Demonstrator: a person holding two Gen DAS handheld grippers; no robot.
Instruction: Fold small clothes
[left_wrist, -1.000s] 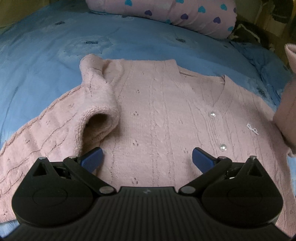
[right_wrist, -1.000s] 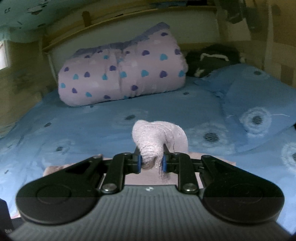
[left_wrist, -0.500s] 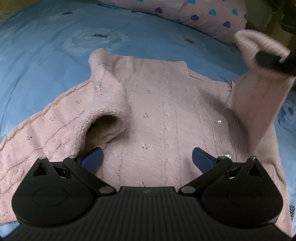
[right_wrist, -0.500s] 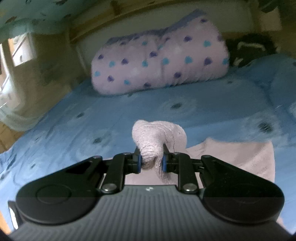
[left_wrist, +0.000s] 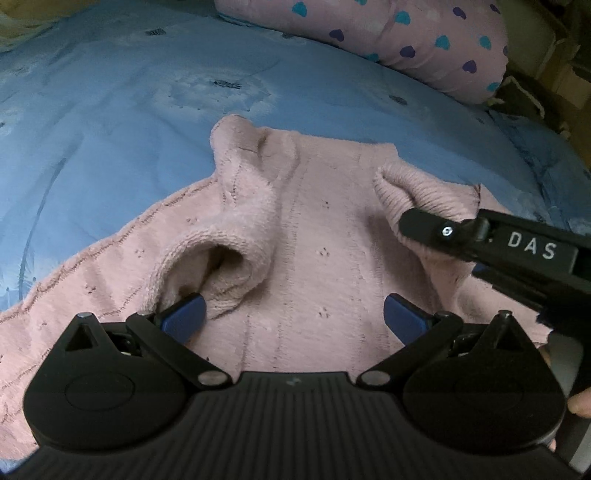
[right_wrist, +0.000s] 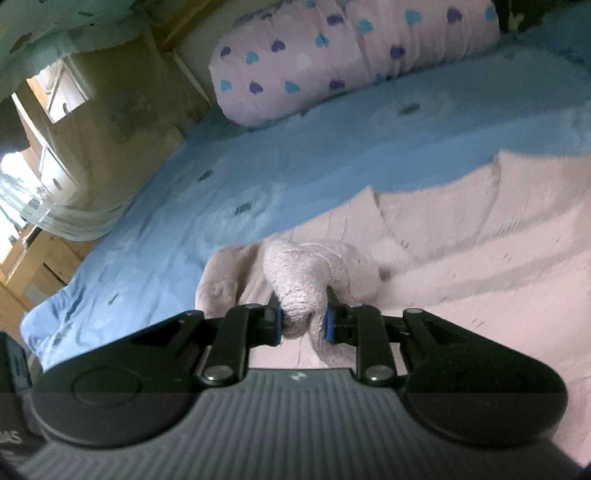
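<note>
A pink knitted sweater (left_wrist: 321, 229) lies front-up on the blue bedsheet (left_wrist: 147, 110). Its left sleeve is folded in over the body, cuff (left_wrist: 229, 258) open toward me. My left gripper (left_wrist: 293, 314) hovers open low over the hem, its left pad beside that cuff and nothing between the pads. My right gripper (left_wrist: 413, 221) comes in from the right and holds the other sleeve's ribbed cuff (left_wrist: 417, 195) low over the chest. In the right wrist view the cuff (right_wrist: 303, 280) sits bunched between the pads of that gripper (right_wrist: 303, 325), whose jaws are opening while still touching it.
A pink pillow with blue and purple hearts (left_wrist: 388, 40) lies along the far side of the bed. Wooden furniture (right_wrist: 44, 110) stands past the bed's left edge in the right wrist view. A person's fingertip (left_wrist: 580, 402) shows at the right edge.
My right gripper has carried the sleeve cuff down and leftward, from high beside the sweater to low over its chest. The left gripper has stayed open and shifted only slightly over the hem.
</note>
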